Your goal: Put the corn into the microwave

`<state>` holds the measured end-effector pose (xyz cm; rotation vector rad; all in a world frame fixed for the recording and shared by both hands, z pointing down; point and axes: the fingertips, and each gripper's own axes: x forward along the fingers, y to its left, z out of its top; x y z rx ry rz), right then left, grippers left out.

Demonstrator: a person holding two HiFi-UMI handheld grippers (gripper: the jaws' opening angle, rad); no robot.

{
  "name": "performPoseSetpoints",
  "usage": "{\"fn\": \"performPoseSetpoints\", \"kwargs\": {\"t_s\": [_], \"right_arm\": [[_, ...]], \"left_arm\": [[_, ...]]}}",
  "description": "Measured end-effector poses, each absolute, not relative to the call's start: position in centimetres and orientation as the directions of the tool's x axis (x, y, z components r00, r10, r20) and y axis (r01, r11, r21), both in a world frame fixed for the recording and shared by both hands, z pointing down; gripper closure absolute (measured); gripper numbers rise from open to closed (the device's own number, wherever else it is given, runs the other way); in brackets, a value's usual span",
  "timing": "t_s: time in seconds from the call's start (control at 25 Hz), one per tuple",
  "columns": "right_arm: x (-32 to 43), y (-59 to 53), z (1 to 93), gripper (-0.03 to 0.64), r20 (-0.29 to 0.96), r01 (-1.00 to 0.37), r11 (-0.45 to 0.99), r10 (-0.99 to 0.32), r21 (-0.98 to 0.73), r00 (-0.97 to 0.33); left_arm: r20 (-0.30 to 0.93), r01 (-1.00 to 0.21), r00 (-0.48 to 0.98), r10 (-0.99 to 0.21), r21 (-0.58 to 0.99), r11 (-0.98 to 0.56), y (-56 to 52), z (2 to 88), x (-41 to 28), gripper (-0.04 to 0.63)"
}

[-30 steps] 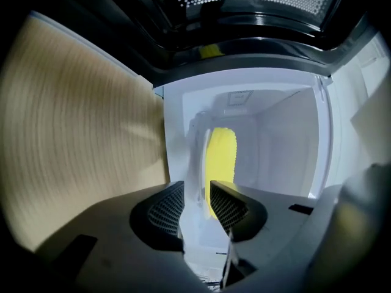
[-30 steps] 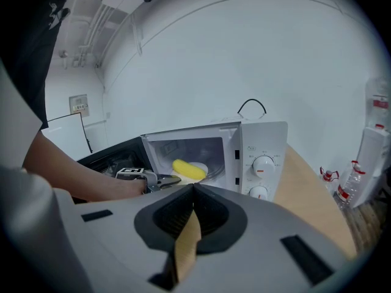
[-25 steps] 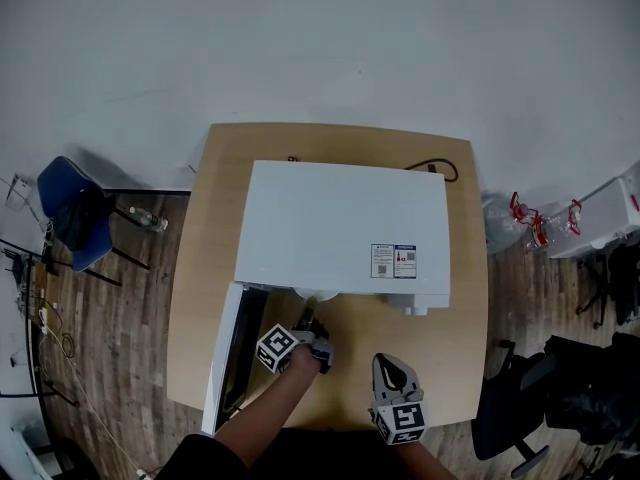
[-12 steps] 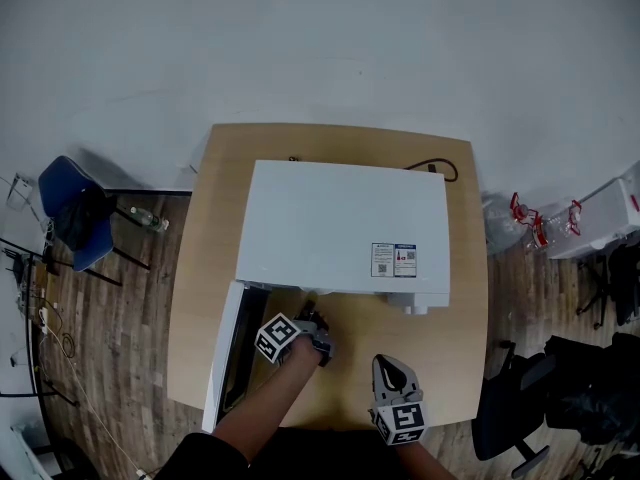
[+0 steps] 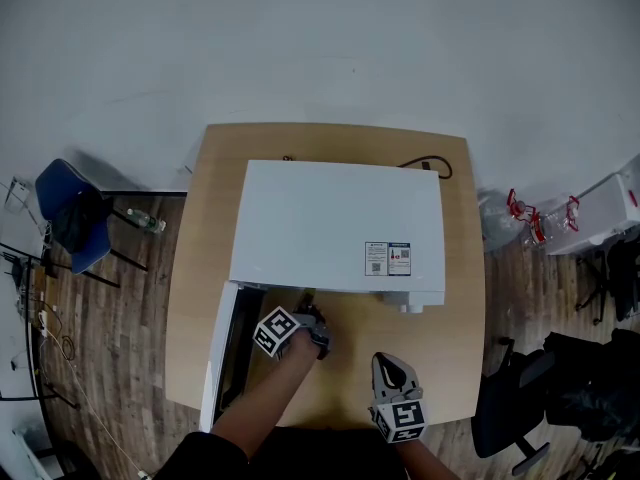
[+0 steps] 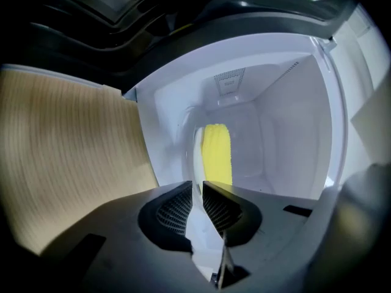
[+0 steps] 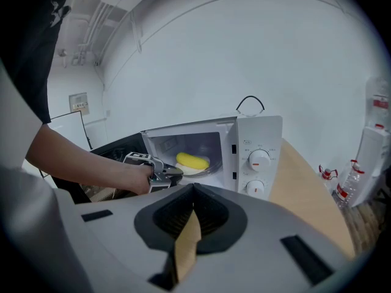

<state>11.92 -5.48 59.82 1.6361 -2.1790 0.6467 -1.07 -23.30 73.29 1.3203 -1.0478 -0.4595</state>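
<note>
yellow corn (image 7: 192,160) lies on its side inside the open white microwave (image 5: 340,226).

A light wooden surface (image 5: 465,268) with rounded corners stands on a dark plank floor (image 5: 110,348). One thing sits squarely on it: a white microwave (image 5: 340,223), which covers most of the middle and back. Bare wood shows as a band to the left of the microwave, another to its right, and a broader strip in front of it. Behind the microwave, near its right rear corner, a black cable (image 5: 432,166) loops on the wood. The microwave's door (image 5: 222,353) stands open, swung out from the front left corner above the front strip.
</note>
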Motion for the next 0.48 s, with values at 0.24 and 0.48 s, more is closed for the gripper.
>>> {"fn": "performPoseSetpoints", "kwargs": {"t_s": [0.24, 0.48], "right_arm": [[12.0, -5.7, 59.7, 0.557, 0.516, -0.961, 0.228, -0.811, -0.155, -0.276], [11.7, -5.4, 60.1, 0.558, 0.526, -0.960, 0.235, -0.803, -0.152, -0.280]], "left_arm": [[0.383, -0.600, 0.540, -0.749, 0.800, -0.023, -21.9, 71.8, -0.9, 0.498], [0.427, -0.801, 0.524, -0.737, 0.542, -0.256, -22.7, 70.3, 0.5, 0.468]]}}
